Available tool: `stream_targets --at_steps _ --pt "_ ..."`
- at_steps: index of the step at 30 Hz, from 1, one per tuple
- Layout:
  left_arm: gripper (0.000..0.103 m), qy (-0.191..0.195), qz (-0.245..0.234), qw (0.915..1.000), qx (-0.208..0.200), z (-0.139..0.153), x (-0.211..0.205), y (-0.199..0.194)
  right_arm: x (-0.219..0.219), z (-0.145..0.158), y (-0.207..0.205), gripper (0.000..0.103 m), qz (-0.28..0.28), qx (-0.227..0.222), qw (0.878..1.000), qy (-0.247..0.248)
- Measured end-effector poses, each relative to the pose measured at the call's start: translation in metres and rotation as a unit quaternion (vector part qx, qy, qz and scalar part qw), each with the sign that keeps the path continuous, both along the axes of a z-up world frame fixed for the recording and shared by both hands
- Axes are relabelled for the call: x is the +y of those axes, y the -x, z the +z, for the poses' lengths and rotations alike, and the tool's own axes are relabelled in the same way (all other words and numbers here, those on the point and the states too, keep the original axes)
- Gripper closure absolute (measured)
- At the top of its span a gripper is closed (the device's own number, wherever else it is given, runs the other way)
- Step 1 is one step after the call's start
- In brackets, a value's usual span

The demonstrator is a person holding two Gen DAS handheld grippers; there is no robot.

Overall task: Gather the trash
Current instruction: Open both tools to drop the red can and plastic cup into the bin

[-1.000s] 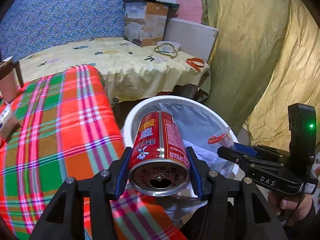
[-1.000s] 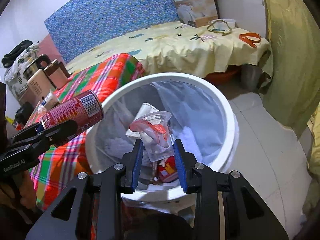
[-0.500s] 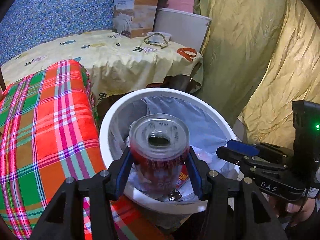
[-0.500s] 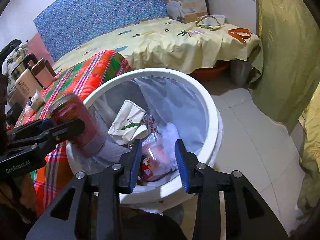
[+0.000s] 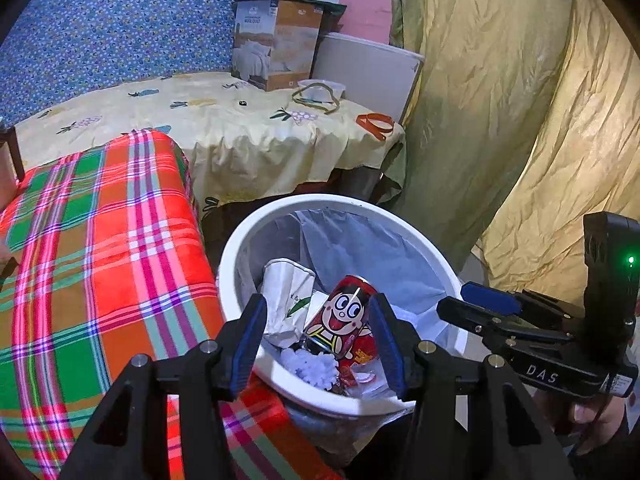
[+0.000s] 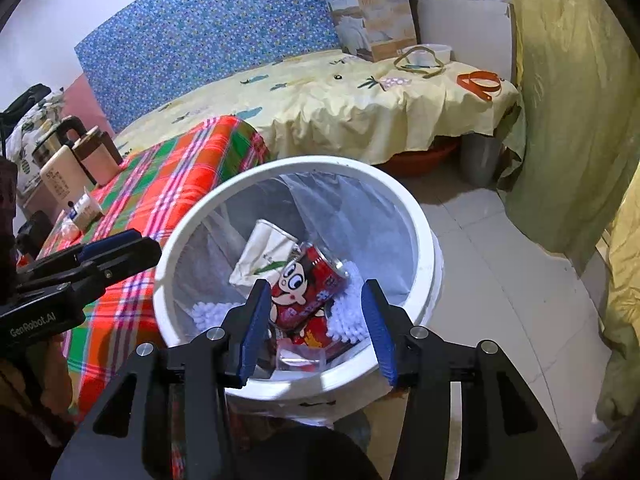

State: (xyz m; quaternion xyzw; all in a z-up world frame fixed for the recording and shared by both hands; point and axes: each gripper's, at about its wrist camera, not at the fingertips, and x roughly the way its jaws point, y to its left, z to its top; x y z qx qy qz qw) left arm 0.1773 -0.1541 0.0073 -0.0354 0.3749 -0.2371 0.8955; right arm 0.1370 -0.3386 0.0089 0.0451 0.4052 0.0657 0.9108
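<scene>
- My left tool (image 5: 318, 340) hangs above the near rim of the round white plastic bin (image 5: 240, 240), fingers spread wide with nothing between them.
- My right tool (image 6: 314, 322) is over the same bin (image 6: 420, 220) from its other side, also spread wide and holding nothing.
- The red drink can with a cartoon face (image 5: 340, 320) lies tilted inside the bin, on top of the other trash; neither tool touches it. From the right wrist the can (image 6: 304, 292) sits between the blue finger pads in the picture only, well below them.
- A crumpled white paper cup with a green leaf print (image 5: 286, 292) rests just beside the can, on the side towards the plaid cloth; in the right view it (image 6: 266, 254) touches the can's upper end.
- White fluffy material (image 5: 314, 364) and a clear plastic wrapper (image 6: 300, 356) lie under and around the can.
- A grey translucent liner bag (image 6: 352, 216) lines the bin's inner wall.
- The bin stands on the tiled floor (image 6: 500, 280), right against the counter covered with a red and green plaid cloth (image 5: 100, 260).
- Beyond it is a bed with a yellow printed sheet (image 5: 240, 128), carrying a cardboard box (image 5: 276, 44) and an orange strap (image 5: 376, 124).
</scene>
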Motion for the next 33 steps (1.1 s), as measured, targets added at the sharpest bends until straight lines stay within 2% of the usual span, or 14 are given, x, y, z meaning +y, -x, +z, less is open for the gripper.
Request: stream_targets --at_steps 9,20,33 --pt "0.048 0.009 0.021 0.9996 -0.013 0.010 0.023 0.022 0.019 0.014 0.016 0.054 0.014 -0.023 1.000 -0.004" --pt "0.048 0.013 0.064 0.9975 -0.026 0.015 0.056 0.045 0.052 0.023 0.024 0.054 0.060 -0.038 0.997 -0.009" --pt "0.048 0.013 0.103 0.9941 -0.031 0.014 0.089 0.062 0.079 0.024 0.034 0.054 0.099 -0.047 0.994 -0.016"
